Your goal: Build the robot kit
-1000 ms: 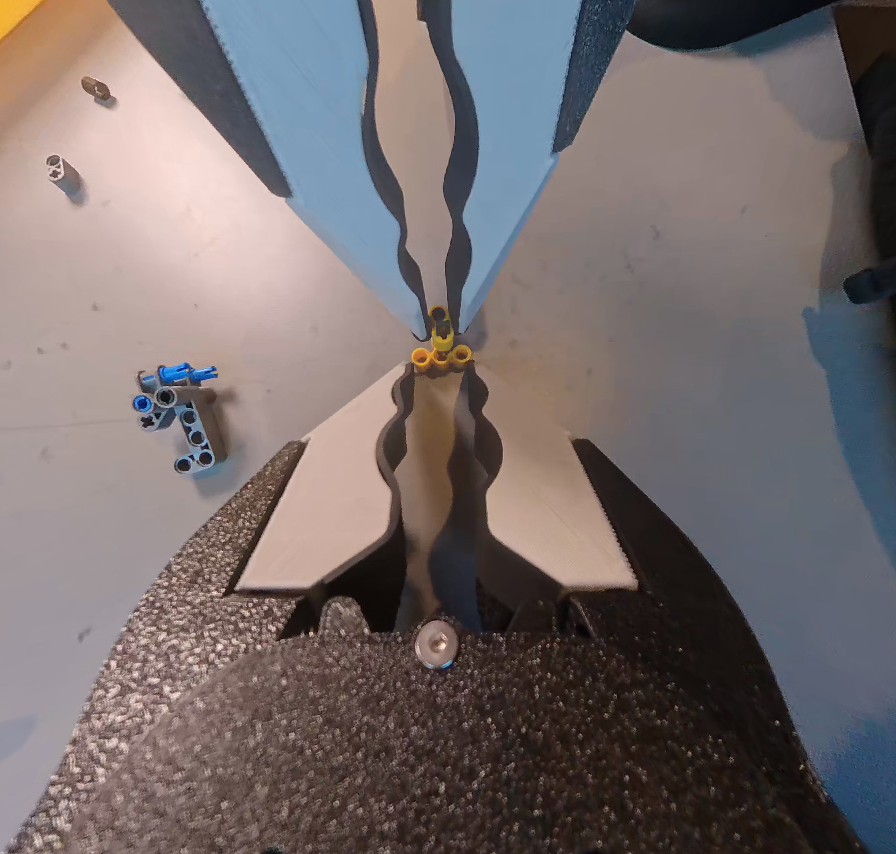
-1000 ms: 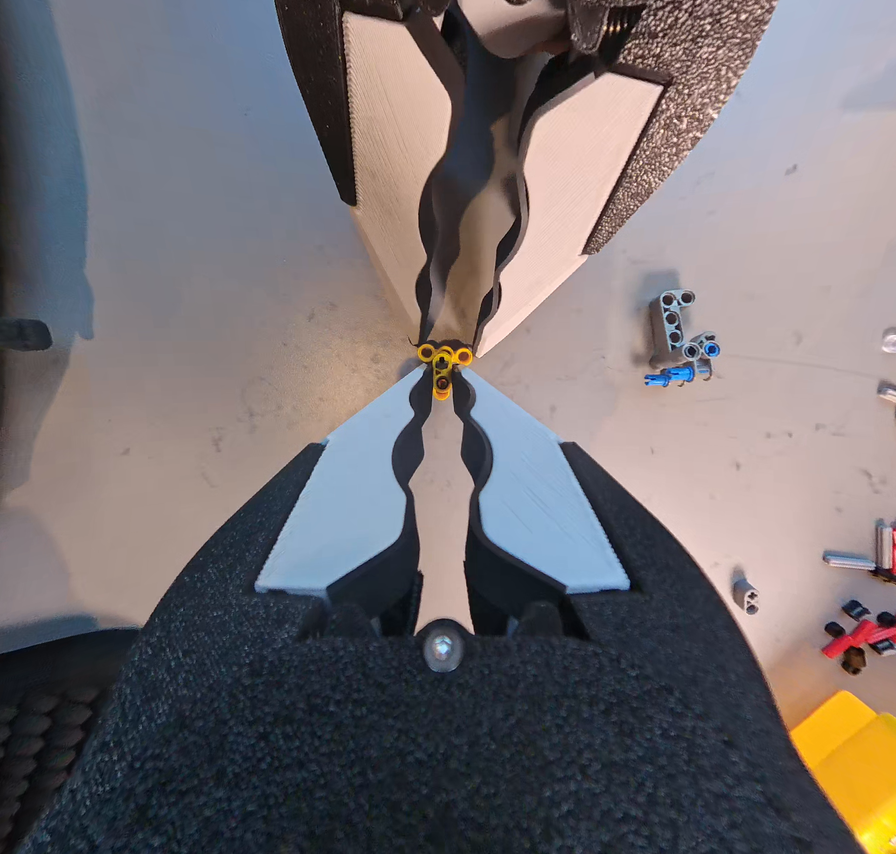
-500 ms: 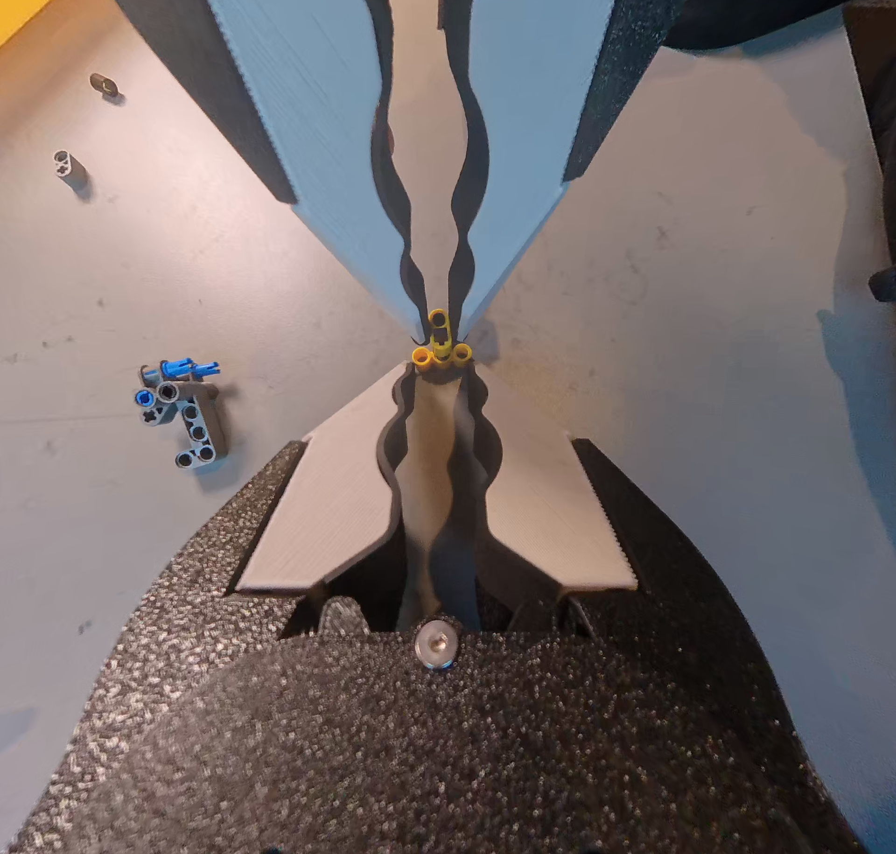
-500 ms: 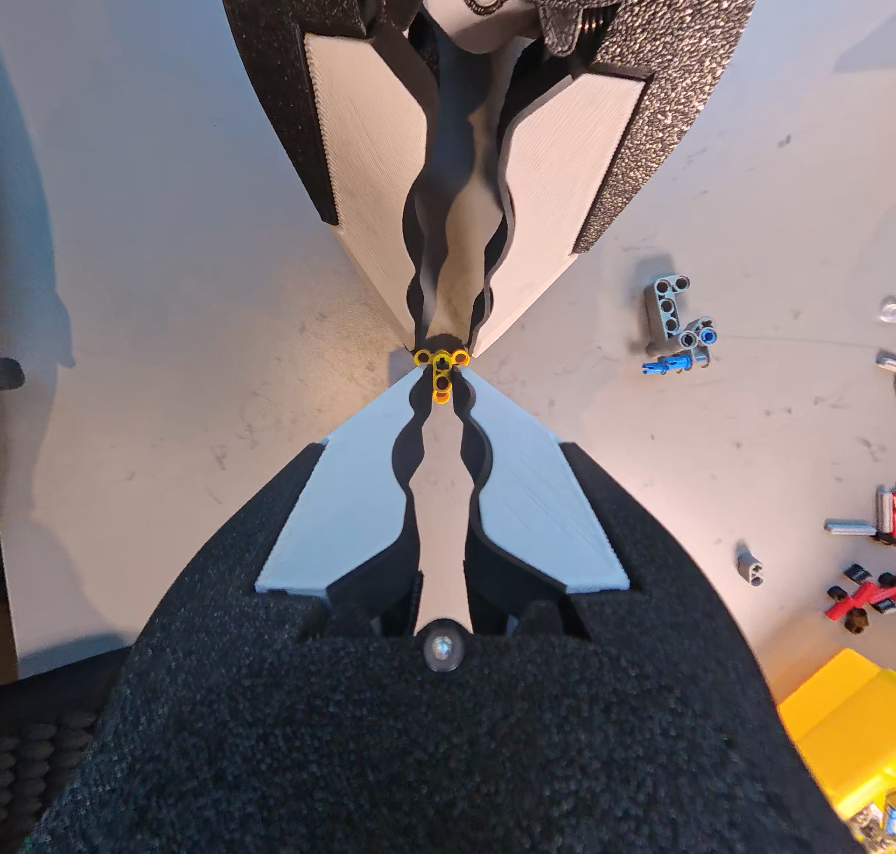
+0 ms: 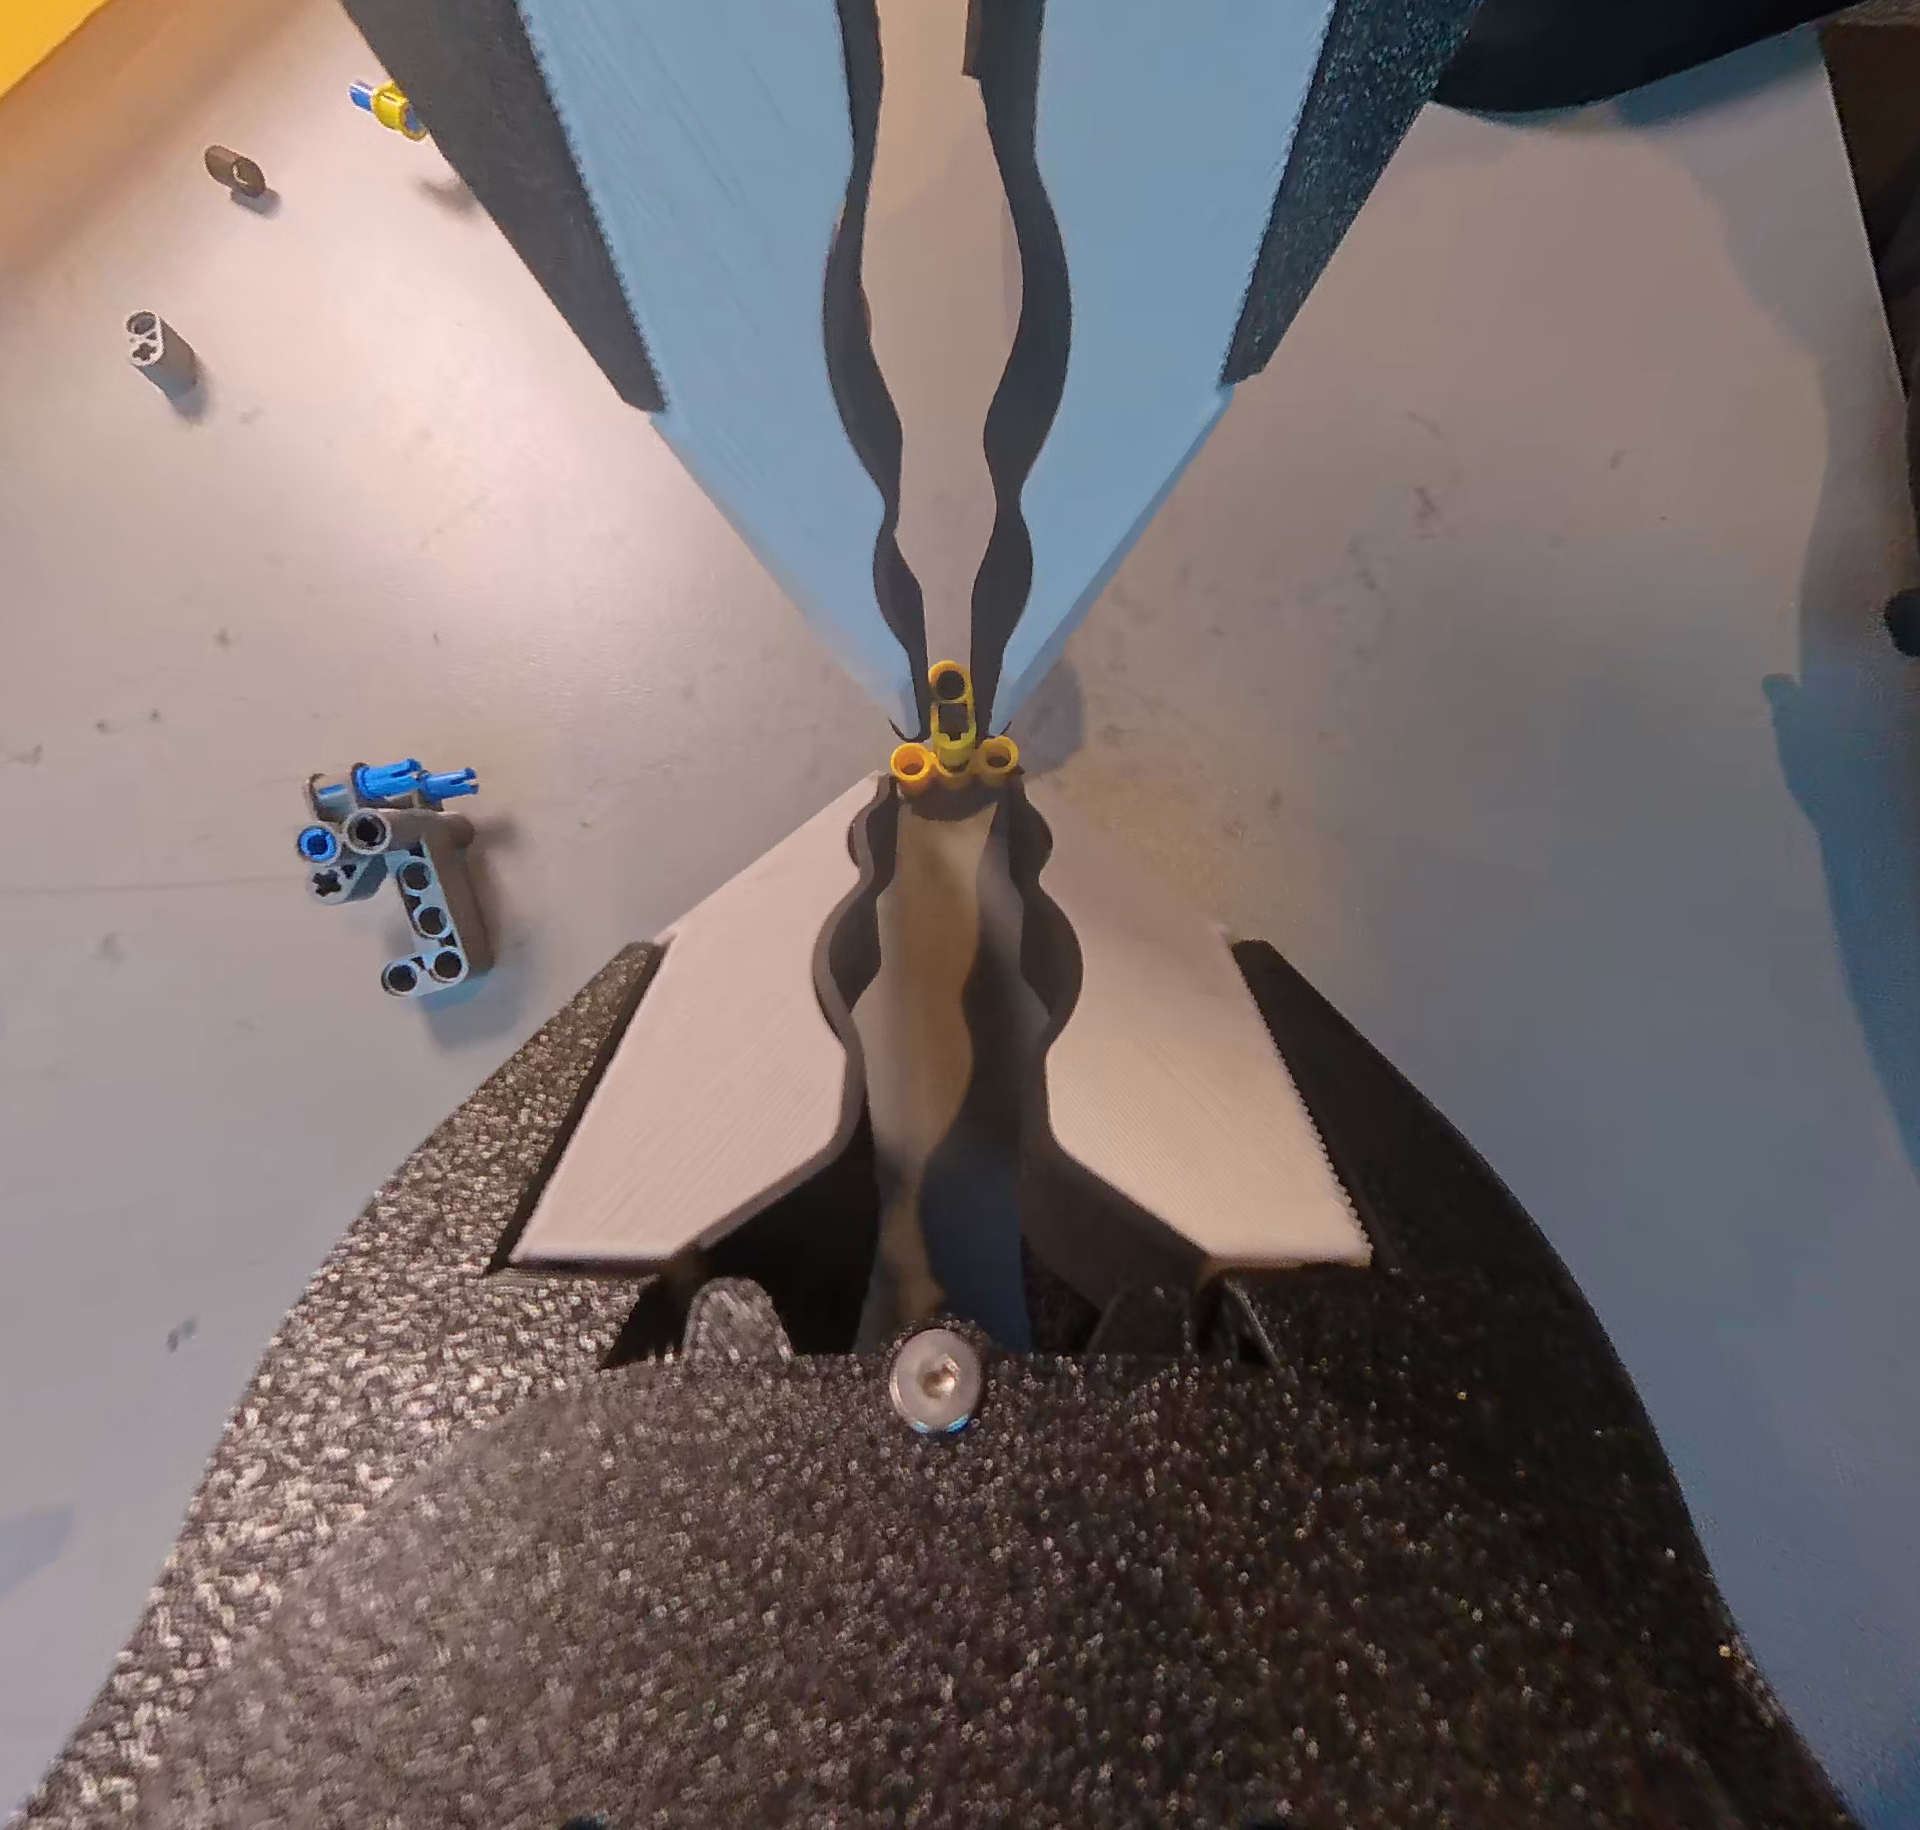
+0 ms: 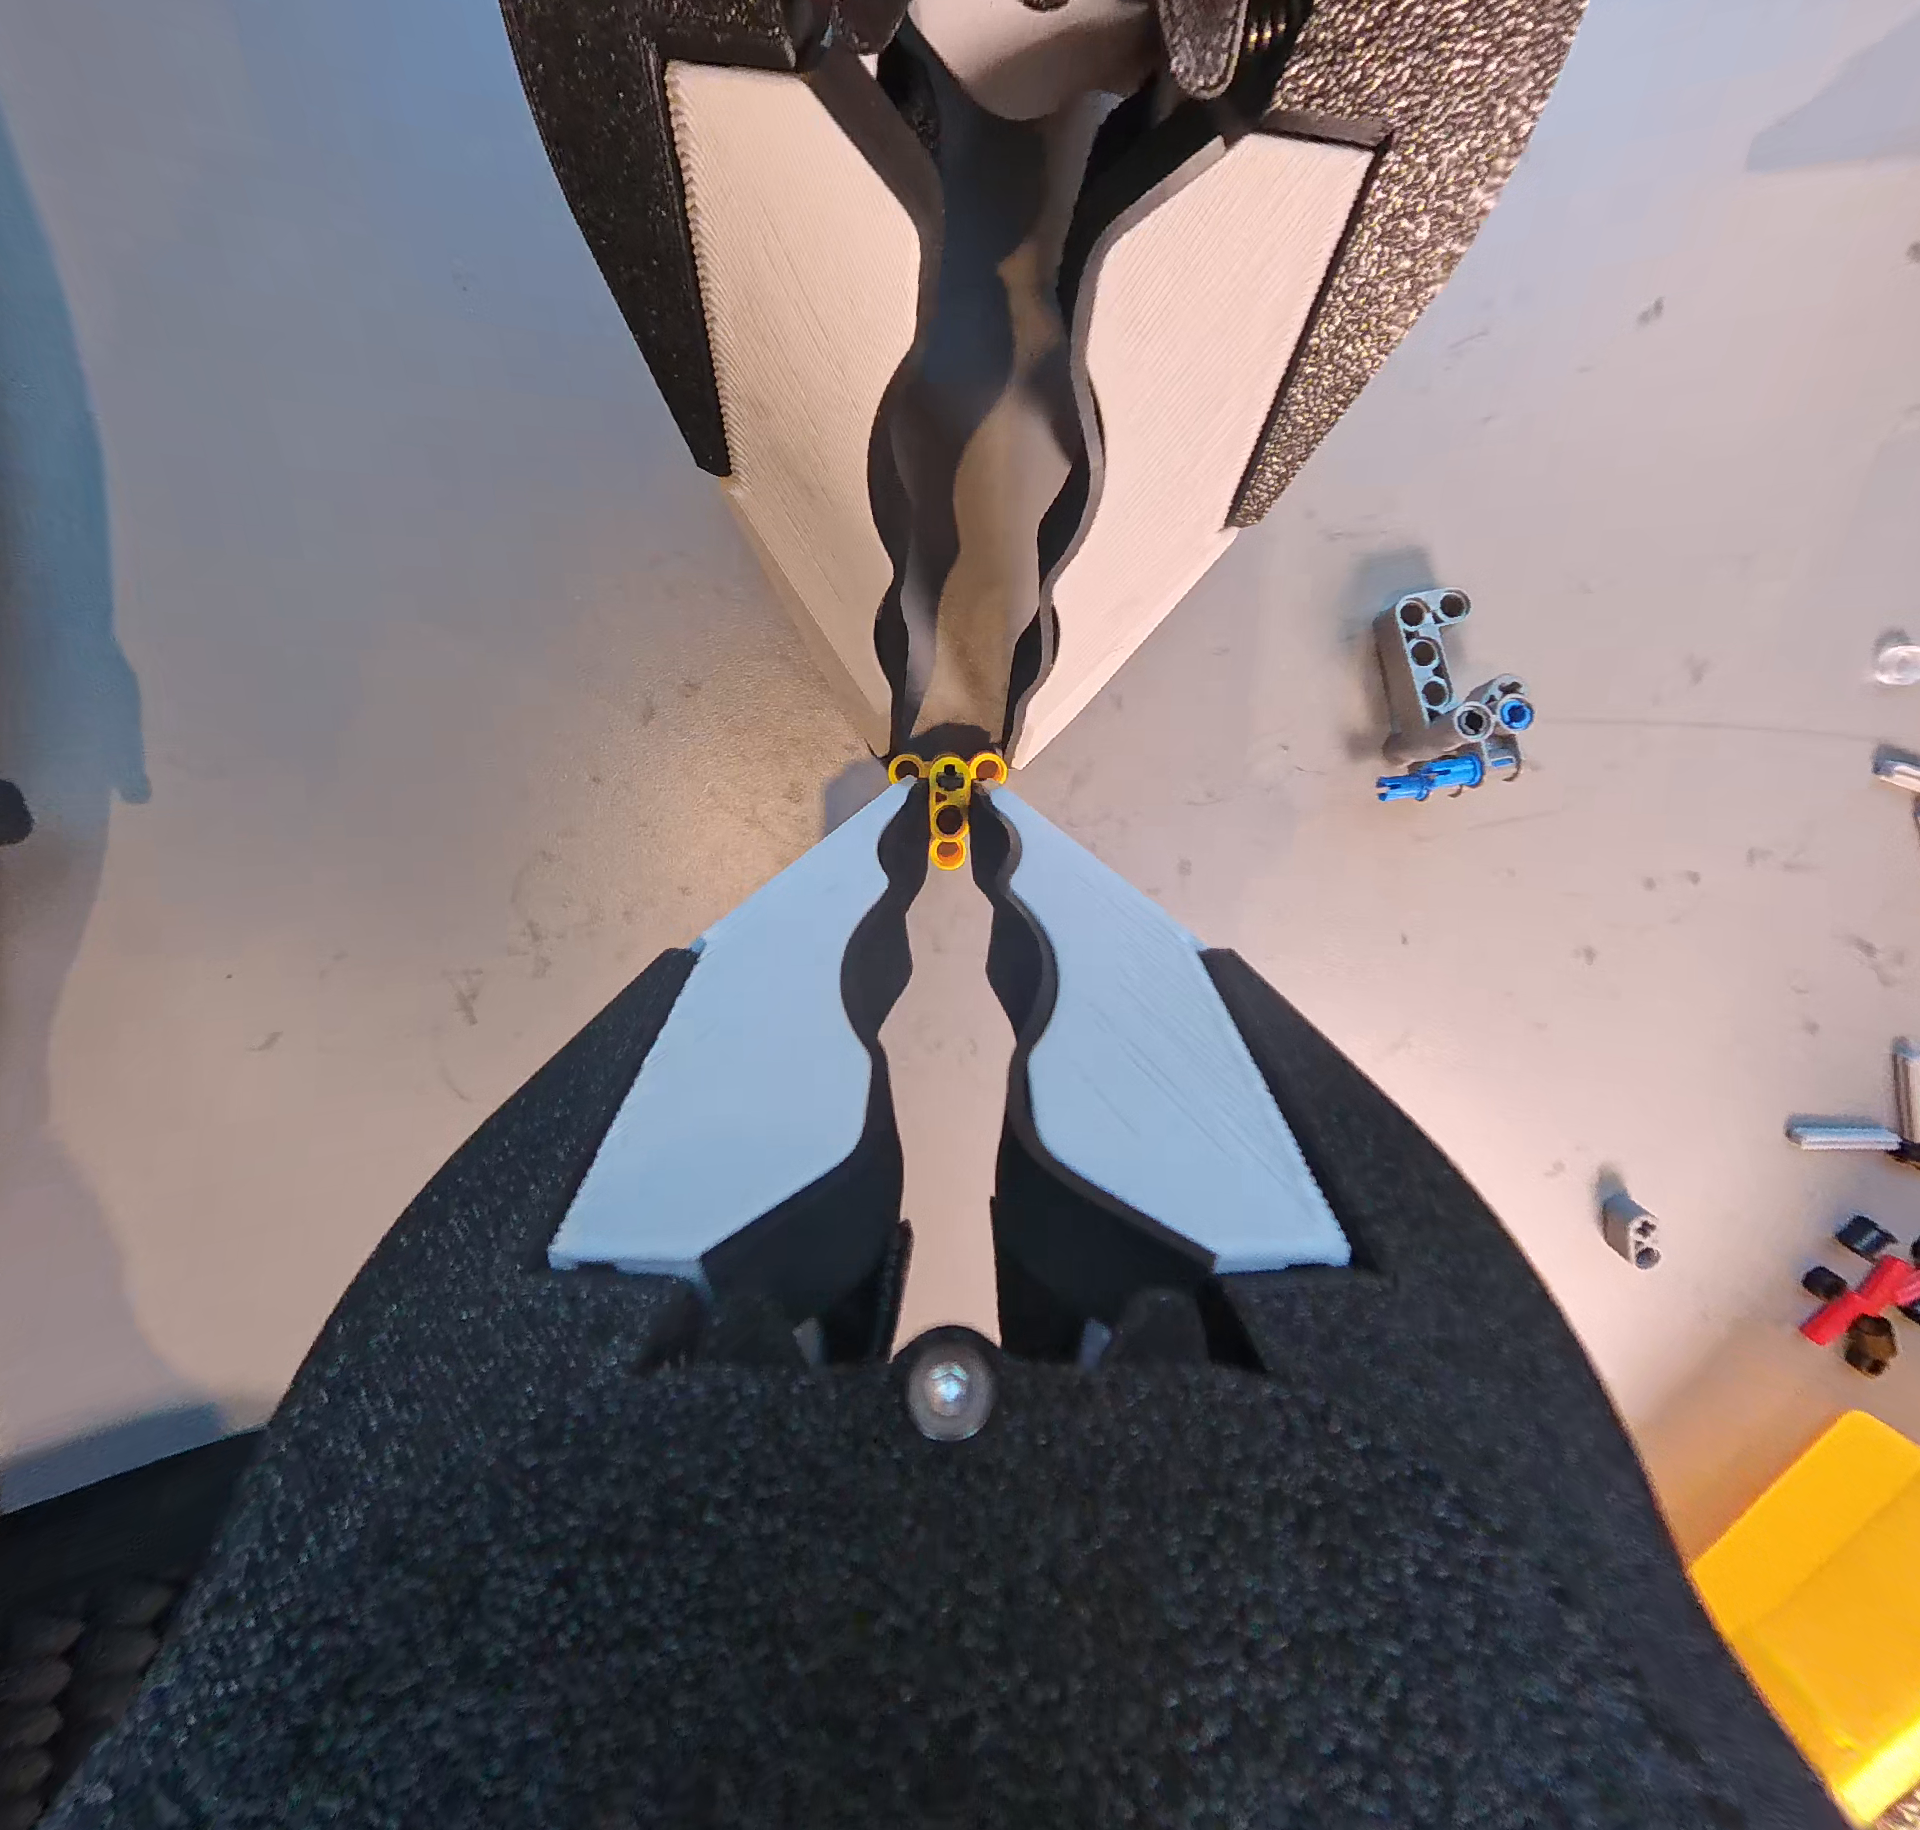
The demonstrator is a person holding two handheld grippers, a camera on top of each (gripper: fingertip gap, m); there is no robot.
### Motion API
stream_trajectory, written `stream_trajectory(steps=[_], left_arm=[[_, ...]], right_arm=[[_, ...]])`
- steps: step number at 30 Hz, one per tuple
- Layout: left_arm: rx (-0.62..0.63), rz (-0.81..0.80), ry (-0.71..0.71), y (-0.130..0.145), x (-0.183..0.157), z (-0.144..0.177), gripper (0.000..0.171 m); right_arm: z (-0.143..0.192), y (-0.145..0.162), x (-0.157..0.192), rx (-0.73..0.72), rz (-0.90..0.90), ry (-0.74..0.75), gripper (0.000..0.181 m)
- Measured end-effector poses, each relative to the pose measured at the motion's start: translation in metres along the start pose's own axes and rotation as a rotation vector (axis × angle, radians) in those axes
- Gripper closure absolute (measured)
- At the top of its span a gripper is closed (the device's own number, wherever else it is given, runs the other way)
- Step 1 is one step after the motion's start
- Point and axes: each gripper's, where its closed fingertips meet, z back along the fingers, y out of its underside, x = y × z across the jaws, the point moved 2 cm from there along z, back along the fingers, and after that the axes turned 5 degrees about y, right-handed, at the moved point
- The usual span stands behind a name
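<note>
Scuffed grey tabletop (image 5: 1455,637), warm light, soft shadows

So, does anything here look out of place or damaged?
Nothing looks damaged. Both grippers pinch one small yellow T-shaped piece from opposite ends above the table. Loose parts lie scattered, such as a grey beam with blue pins, but none looks broken.

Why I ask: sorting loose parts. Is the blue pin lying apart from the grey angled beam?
No, in the left wrist view the blue pin lies against the grey angled beam.
</note>
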Motion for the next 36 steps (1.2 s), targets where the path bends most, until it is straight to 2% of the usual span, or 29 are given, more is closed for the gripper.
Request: stream_trajectory(steps=[10, 16, 20, 22, 30, 32, 36], left_arm=[[0.000, 0.009, -0.007, 0.000, 0.000, 0.000, 0.152], [-0.001, 0.017, -0.007, 0.000, 0.000, 0.000, 0.154], [-0.002, 0.017, -0.006, 0.000, 0.000, 0.000, 0.155], [-0.002, 0.023, 0.001, 0.000, 0.000, 0.000, 0.155], [-0.003, 0.023, 0.003, 0.000, 0.000, 0.000, 0.155], [-0.003, 0.025, 0.000, 0.000, 0.000, 0.000, 0.157], [-0.003, 0.027, 0.001, 0.000, 0.000, 0.000, 0.156]], right_arm=[[0.000, 0.000, 0.001, 0.020, -0.007, 0.029, 0.175], [-0.006, 0.002, 0.000, 0.020, -0.042, -0.023, 0.176], [-0.006, 0.005, 0.000, -0.057, -0.073, -0.006, 0.175], [-0.006, 0.006, 0.000, -0.094, -0.143, -0.035, 0.174], [-0.005, 0.008, 0.001, -0.137, -0.122, 0.015, 0.173], [-0.001, 0.008, 0.003, -0.171, -0.112, 0.005, 0.148], [0.007, 0.014, 0.003, -0.236, -0.107, 0.036, 0.149]])
